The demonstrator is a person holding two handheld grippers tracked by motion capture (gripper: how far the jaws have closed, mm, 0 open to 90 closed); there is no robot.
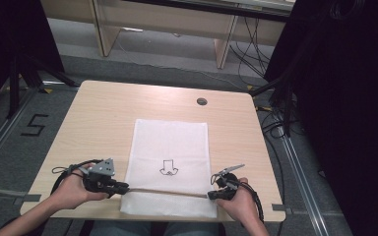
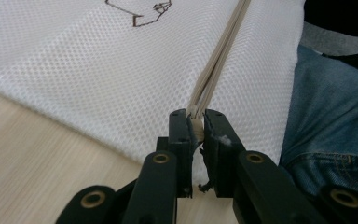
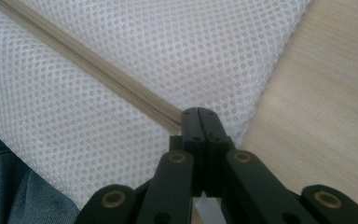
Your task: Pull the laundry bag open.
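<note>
A white mesh cloth (image 1: 170, 142) with a small black line drawing (image 1: 168, 168) lies flat on the wooden table (image 1: 103, 113). A thin beige elastic band (image 1: 167, 191) is stretched taut across the cloth's near end, between both grippers. My left gripper (image 1: 125, 187) is at the cloth's left edge, shut on one end of the band (image 2: 216, 65); its tips (image 2: 196, 122) pinch the beige strands over the cloth (image 2: 98, 70). My right gripper (image 1: 210, 195) is at the cloth's right edge, tips (image 3: 199, 114) pressed together on the other end of the band (image 3: 98, 70) above the cloth (image 3: 191, 46).
A dark round cap (image 1: 202, 101) sits in the tabletop at the far right. The person's jeans (image 2: 335, 116) show just past the table's near edge. Black drapes and stands flank the table, and cables (image 1: 275, 123) lie on the floor at the right.
</note>
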